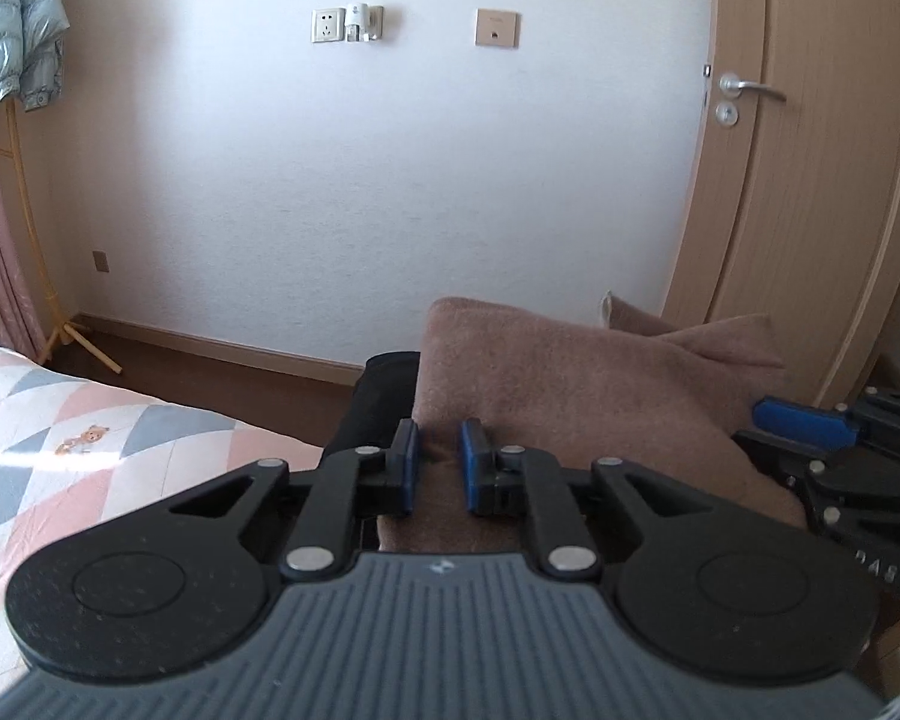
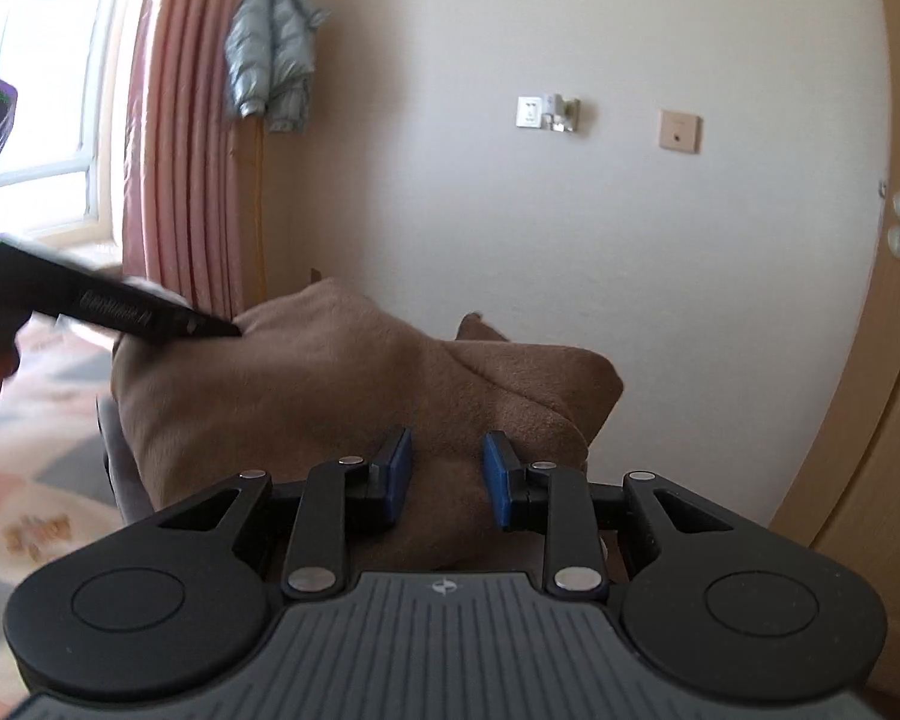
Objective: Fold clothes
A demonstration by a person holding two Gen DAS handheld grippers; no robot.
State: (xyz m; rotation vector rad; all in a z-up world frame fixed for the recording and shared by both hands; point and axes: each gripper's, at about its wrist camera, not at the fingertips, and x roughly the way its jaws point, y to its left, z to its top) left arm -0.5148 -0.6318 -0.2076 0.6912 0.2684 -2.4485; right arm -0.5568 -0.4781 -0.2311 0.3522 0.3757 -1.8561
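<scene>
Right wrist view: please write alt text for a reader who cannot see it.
The right claw holds a lifted brown fleece garment between its blue pads, above a bed with a pink and grey patterned cover. Behind are a white wall, a pink curtain and a hanging pale blue padded jacket.

Parts you cannot see well

The bottom of the brown cloth (image 1: 570,372) is hidden behind the left gripper (image 1: 438,465), so how it is held cannot be told. A dark thing (image 1: 381,396) peeks out beside the cloth; most of it is covered. The bed cover (image 2: 36,480) is blurry in the right view. The door (image 1: 822,150) runs off the picture's edge.
</scene>
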